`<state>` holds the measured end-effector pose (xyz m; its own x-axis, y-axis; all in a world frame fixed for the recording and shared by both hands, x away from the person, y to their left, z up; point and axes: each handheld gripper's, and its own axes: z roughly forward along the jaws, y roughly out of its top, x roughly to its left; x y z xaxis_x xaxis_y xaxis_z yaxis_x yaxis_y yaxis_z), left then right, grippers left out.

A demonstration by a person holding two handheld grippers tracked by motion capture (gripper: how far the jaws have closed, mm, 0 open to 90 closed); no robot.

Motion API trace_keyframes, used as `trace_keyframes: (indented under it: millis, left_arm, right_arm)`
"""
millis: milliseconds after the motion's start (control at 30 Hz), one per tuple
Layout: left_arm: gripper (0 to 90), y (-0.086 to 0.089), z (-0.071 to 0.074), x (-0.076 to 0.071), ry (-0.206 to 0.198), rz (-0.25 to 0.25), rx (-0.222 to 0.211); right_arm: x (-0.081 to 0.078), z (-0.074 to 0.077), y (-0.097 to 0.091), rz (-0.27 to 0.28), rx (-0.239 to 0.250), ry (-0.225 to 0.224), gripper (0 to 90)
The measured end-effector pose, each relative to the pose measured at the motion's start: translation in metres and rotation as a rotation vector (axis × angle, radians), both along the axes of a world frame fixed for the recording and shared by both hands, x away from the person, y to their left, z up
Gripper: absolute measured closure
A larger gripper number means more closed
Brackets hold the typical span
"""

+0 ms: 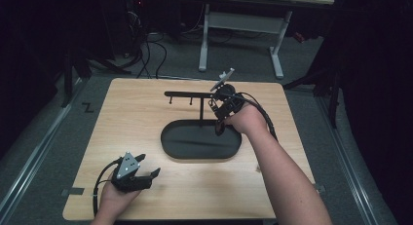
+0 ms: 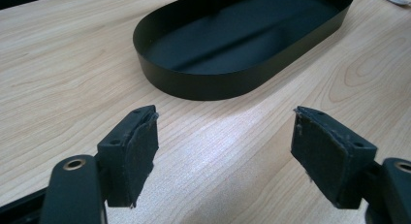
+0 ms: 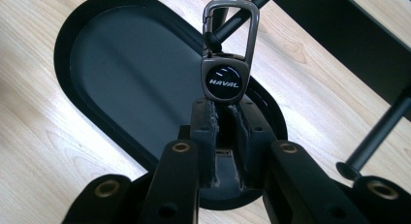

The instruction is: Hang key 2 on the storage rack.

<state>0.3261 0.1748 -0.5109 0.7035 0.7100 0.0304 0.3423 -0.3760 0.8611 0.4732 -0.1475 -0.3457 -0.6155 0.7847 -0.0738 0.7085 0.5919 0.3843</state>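
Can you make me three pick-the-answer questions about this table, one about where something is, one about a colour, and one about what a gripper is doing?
1. Where is the keyring?
A. in the right gripper
B. lying in the tray
C. on the floor

2. What colour is the oval tray?
A. white
B. black
C. red

3. How are the left gripper jaws?
A. shut on a cup
B. shut on the tray
C. open, holding nothing

Answers: 1 A, its pads pinch the fob's lower edge. 2 B, it looks black on the wooden table. 3 C, bare wood shows between the jaws.

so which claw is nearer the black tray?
Right. The right claw hangs above the black tray rim, gripping a keychain; the left claw rests apart on the table.
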Motion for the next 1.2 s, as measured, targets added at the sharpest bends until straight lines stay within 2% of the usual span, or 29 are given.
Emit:
trace_keyframes:
  millis: [133, 300, 400, 633, 733, 767, 900, 1200]
  left_arm:
    - [25.6, -0.001, -0.001, 0.0, 0.001, -0.001, 0.001]
    - [25.6, -0.001, -0.002, 0.001, 0.007, -0.003, 0.0]
    - [25.5, 0.0, -0.002, 0.002, 0.013, -0.003, 0.002]
    - [25.5, 0.0, -0.002, 0.002, 0.007, 0.0, 0.001]
    - [25.5, 0.0, -0.002, 0.002, 0.008, -0.001, 0.002]
    - [25.6, 0.0, -0.002, 0.002, 0.009, -0.001, 0.004]
    - [25.5, -0.001, -0.002, 0.002, 0.008, -0.002, 0.004]
    - [25.5, -0.003, -0.003, 0.002, 0.007, -0.004, 0.015]
  right_arm:
    - [0.001, -0.003, 0.001, -0.012, -0.002, 0.004, 79.8]
    - [0.002, -0.006, 0.002, -0.002, -0.017, 0.003, 78.8]
    - [0.003, -0.005, 0.002, -0.007, 0.002, -0.002, 78.1]
    - [-0.004, -0.01, 0.001, 0.005, 0.006, 0.004, 75.0]
    - [-0.009, -0.012, -0.002, -0.017, 0.016, 0.016, 73.8]
    - [-0.01, -0.013, -0.004, -0.002, 0.02, 0.011, 73.4]
    - [-0.017, -0.013, -0.013, -0.004, 0.03, 0.004, 72.9]
    - [-0.035, -0.016, -0.039, -0.029, 0.044, 0.013, 71.5]
